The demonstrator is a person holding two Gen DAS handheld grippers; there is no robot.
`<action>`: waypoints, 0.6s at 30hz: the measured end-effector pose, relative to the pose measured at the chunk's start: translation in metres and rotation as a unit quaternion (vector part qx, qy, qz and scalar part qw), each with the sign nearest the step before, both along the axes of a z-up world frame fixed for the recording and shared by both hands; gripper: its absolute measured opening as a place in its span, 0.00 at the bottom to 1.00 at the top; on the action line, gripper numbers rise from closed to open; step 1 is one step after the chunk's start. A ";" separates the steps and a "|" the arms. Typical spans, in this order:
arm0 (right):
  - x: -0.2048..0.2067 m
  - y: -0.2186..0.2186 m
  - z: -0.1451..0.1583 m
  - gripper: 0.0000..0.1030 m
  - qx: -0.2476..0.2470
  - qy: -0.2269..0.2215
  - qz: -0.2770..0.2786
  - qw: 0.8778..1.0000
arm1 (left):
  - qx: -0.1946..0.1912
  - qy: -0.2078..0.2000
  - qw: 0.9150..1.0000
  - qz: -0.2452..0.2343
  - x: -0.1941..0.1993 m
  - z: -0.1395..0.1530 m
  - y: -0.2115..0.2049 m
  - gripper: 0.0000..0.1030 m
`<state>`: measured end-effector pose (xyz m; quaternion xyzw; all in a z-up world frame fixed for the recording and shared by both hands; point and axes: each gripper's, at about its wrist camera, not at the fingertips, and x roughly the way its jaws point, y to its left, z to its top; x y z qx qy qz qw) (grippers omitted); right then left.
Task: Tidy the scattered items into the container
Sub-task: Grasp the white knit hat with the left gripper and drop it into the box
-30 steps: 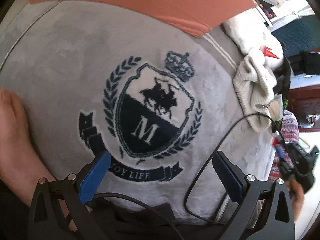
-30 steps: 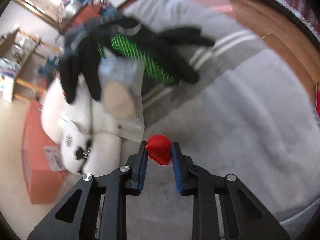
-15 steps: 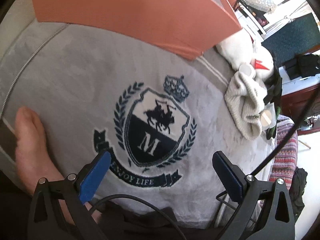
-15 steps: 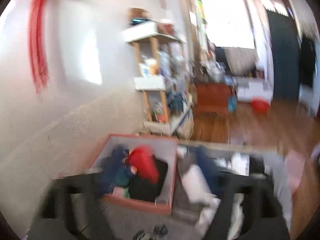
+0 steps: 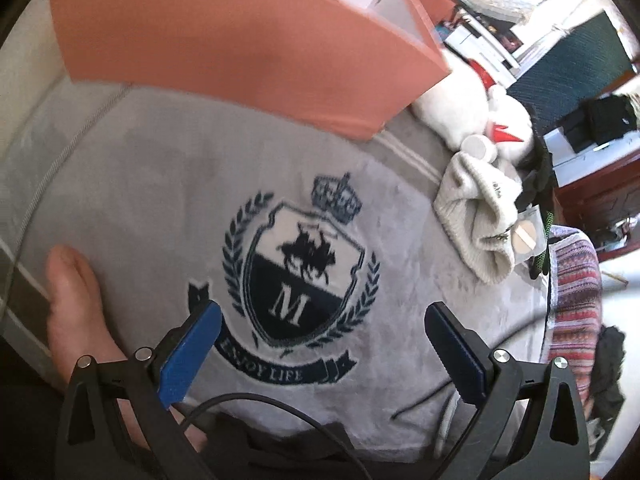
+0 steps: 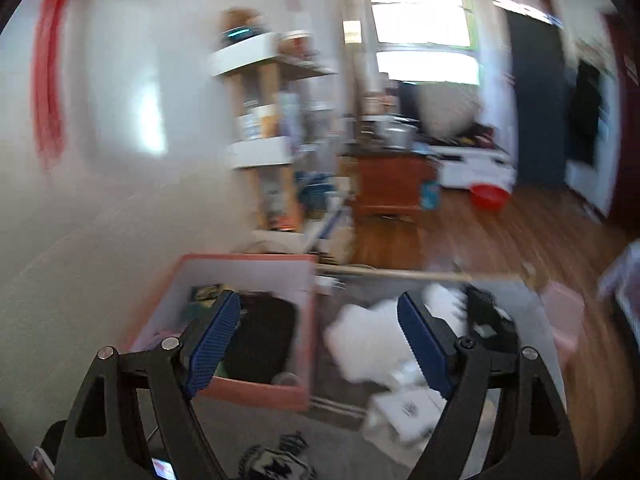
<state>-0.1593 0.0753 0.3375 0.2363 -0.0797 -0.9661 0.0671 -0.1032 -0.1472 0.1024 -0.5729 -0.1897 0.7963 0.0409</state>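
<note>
Right gripper (image 6: 318, 338): jaws wide apart, nothing between blue pads, raised above floor, picture blurred. Below it salmon-pink rectangular storage box (image 6: 256, 394), open top, dark items inside. White fluffy plush toy (image 6: 372, 344) just beside box, on grey fleece blanket (image 6: 340, 436).

Left gripper (image 5: 320, 350): jaws wide apart, empty, pointing down at navy crest print (image 5: 298, 284) on blanket. Bare foot (image 5: 74, 308) rests on blanket, left of gripper. Cream knitted beanie (image 5: 474, 216) lies right, touching plush toy. Black glove (image 5: 538, 184) beside beanie. Pink box at top.
</note>
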 end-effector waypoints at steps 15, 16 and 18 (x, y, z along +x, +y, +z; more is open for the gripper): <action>0.082 0.260 -0.244 0.72 -0.545 -0.129 -0.275 0.782 | 0.055 0.050 0.993 -0.091 -0.083 -0.013 0.128 0.99; 0.073 0.257 -0.239 0.72 -0.522 -0.136 -0.264 0.800 | 0.046 0.043 0.995 -0.081 -0.098 -0.024 0.135 0.99; 0.054 0.247 -0.229 0.72 -0.477 -0.151 -0.235 0.833 | 0.042 0.035 0.996 -0.070 -0.117 -0.039 0.143 0.99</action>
